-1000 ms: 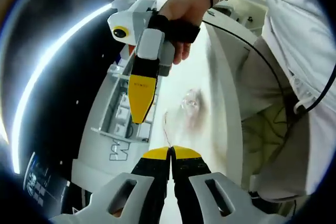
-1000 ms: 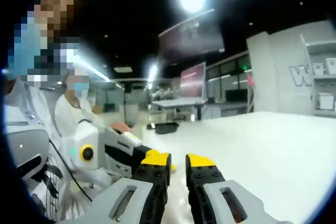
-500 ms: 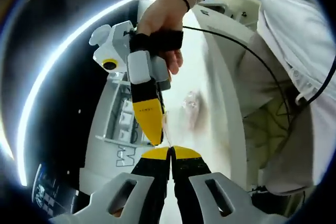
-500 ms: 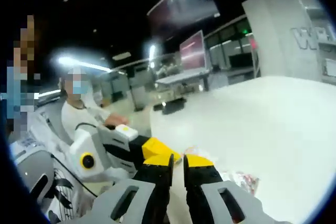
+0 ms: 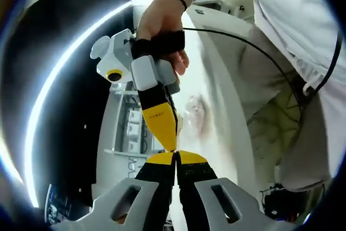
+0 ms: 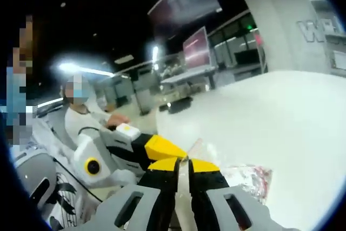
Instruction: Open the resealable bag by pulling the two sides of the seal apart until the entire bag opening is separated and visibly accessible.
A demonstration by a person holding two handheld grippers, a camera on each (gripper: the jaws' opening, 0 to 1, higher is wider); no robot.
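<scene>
Just beyond both hand-held grippers, bag on white table

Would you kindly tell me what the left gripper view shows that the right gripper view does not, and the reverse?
The left gripper view brings a hand wrapped around the right hand-held gripper, a black cable and a shelf unit. The right gripper view brings monitors and a seated person in white. Shared: the white table, the clear resealable bag, and the left hand-held gripper meeting the right one tip to tip, jaws shut on the bag's rim.
</scene>
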